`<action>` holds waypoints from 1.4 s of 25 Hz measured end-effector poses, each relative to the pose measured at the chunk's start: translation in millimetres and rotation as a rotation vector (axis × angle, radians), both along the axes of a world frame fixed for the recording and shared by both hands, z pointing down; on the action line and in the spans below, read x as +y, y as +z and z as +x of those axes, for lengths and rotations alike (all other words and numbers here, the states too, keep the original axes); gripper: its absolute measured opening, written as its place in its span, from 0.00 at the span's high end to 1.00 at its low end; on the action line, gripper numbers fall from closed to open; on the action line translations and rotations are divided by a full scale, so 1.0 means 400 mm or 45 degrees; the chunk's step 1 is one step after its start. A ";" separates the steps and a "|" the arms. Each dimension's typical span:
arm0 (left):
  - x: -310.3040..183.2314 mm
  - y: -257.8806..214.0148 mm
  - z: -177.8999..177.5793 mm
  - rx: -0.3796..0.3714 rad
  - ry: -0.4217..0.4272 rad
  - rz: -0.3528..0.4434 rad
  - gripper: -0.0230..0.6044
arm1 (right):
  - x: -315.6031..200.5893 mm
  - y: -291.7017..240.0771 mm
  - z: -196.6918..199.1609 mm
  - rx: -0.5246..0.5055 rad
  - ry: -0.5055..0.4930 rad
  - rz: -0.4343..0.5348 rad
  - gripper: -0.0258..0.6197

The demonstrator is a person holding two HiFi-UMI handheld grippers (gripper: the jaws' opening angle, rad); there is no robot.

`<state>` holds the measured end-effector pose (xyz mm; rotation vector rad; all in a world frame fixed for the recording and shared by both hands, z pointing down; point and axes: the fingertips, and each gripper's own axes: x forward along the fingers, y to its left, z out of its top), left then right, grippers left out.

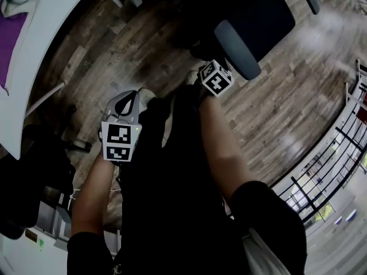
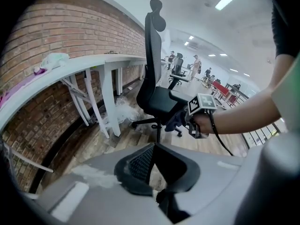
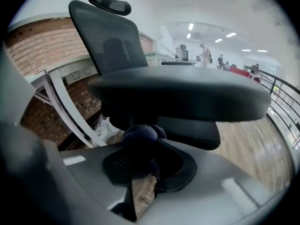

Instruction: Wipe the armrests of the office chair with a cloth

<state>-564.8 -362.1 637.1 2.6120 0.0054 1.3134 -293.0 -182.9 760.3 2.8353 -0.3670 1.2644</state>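
The black office chair (image 2: 155, 74) stands on the wood floor beside a white desk. Its near grey armrest pad (image 1: 236, 49) fills the middle of the right gripper view (image 3: 187, 95). My right gripper (image 3: 140, 149) is shut on a dark blue cloth (image 3: 140, 134), bunched just under the armrest's front edge. From the left gripper view the cloth (image 2: 177, 120) hangs at the right gripper's tip beside the chair seat. My left gripper (image 2: 154, 150) is held back and lower, away from the chair, its jaws meeting at the tip with nothing between them.
A white desk (image 1: 51, 33) runs along a brick wall (image 2: 56, 32) at the left, with a purple item (image 1: 11, 39) on it. A black railing (image 1: 338, 153) borders the floor at the right. Another dark chair (image 1: 28, 176) sits at lower left. People stand far off.
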 end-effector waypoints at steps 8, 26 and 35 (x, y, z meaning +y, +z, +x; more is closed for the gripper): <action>-0.016 -0.083 0.008 0.038 -0.017 0.021 0.95 | -0.074 -0.120 -0.067 0.033 -0.185 0.051 0.85; -0.039 -0.222 0.100 0.206 -0.199 0.005 0.95 | -0.057 -0.631 -0.207 0.298 -0.915 0.030 0.85; 0.017 -0.265 0.136 0.209 -0.135 0.110 0.95 | 0.013 -0.695 -0.227 0.331 -0.925 0.119 0.85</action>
